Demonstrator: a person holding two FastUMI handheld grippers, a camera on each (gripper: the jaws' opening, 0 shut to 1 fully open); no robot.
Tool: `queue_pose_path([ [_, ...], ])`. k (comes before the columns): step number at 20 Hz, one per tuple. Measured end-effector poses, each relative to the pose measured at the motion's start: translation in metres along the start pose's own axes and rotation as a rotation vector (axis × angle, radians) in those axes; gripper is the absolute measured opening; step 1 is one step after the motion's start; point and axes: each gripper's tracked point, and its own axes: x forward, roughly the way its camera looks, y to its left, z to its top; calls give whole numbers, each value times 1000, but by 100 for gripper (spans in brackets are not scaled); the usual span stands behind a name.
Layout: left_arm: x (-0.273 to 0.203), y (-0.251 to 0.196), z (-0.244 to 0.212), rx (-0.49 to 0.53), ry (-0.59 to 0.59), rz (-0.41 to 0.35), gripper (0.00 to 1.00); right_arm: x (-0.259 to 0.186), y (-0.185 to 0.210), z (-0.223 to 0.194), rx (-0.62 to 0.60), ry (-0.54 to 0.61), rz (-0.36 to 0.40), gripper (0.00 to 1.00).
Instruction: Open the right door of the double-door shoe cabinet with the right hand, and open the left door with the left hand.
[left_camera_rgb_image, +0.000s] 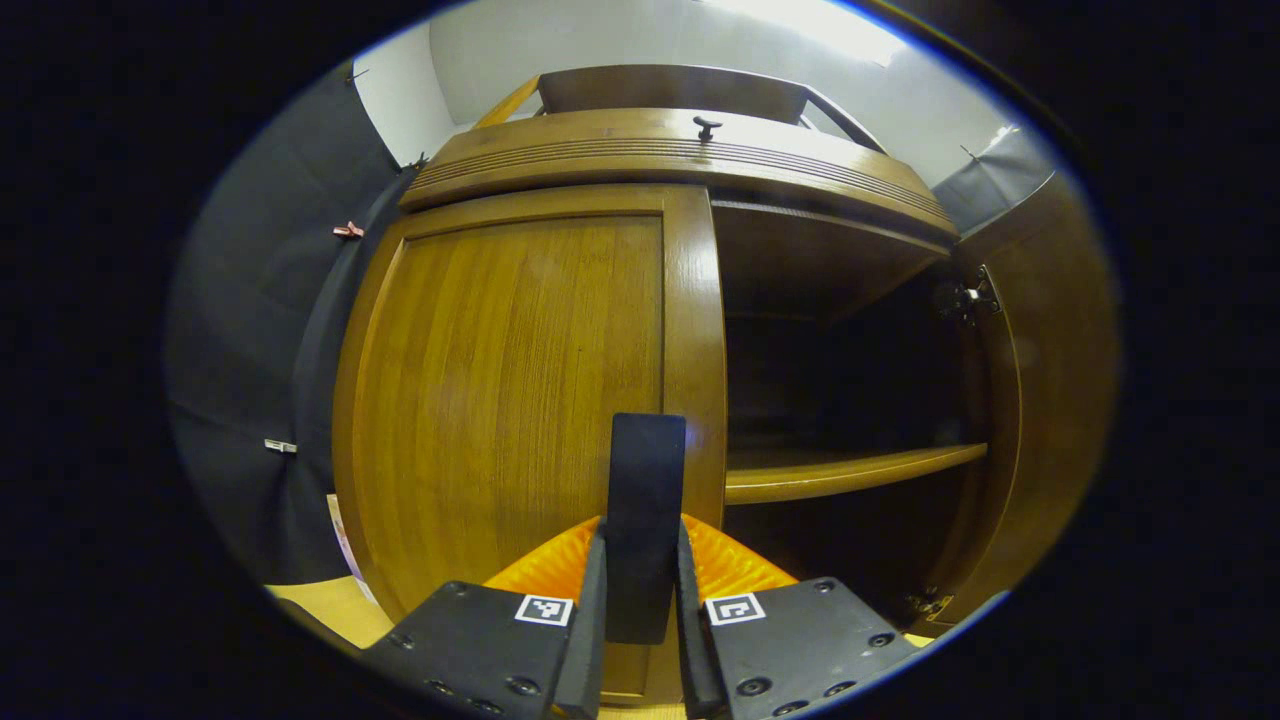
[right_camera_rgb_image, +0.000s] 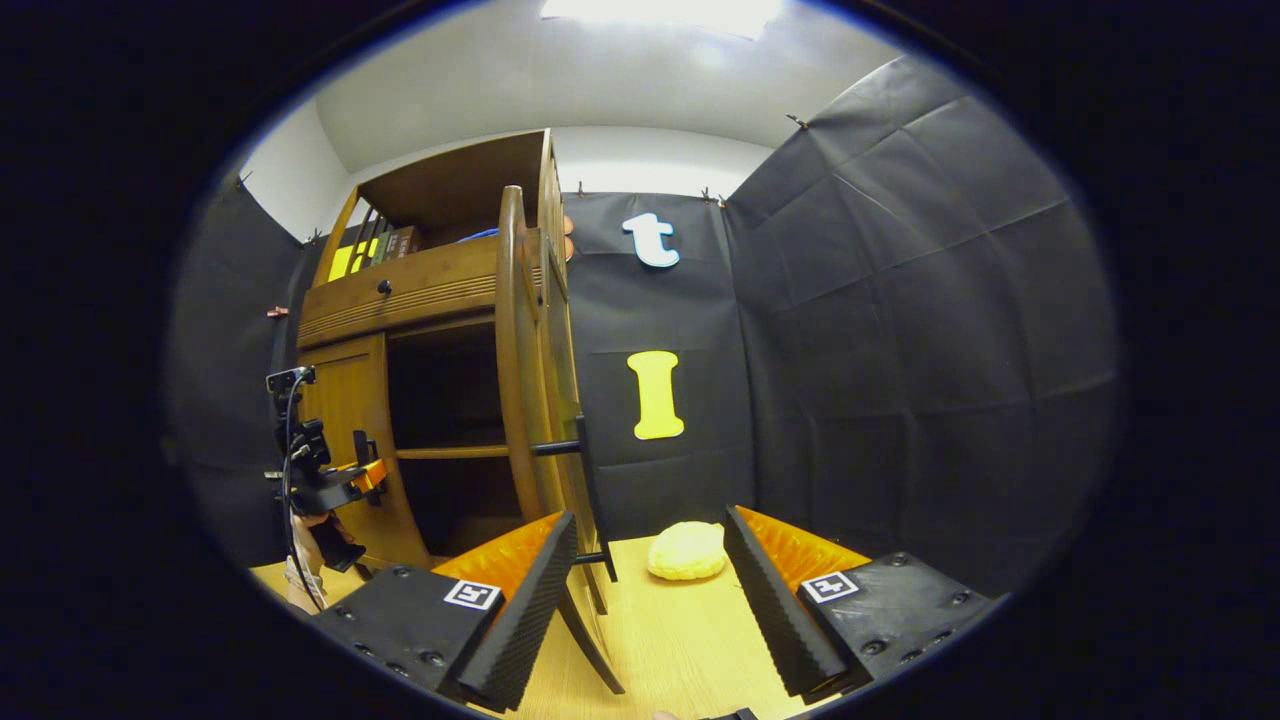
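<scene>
Left jaws clamp one handle (left_camera_rgb_image: 646, 500), two doors

Right door (right_camera_rgb_image: 520, 400) ajar; cabinet interior (left_camera_rgb_image: 840, 380) seemingly unobstructed.

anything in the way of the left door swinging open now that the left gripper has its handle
Nothing visible does. The left gripper is closed on the left door's handle; the left door is shut. The right door is already swung open on the other side.
</scene>
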Motion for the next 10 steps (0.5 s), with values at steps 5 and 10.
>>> queue_pose_path([
  [5, -29, 4, 2, -46, 46, -63, 31, -12, 15, 11, 7, -26, -7, 91],
  [10, -88, 23, 14, -73, 84, -156, 30, -23, 33, 17, -1, -23, -9, 91],
])
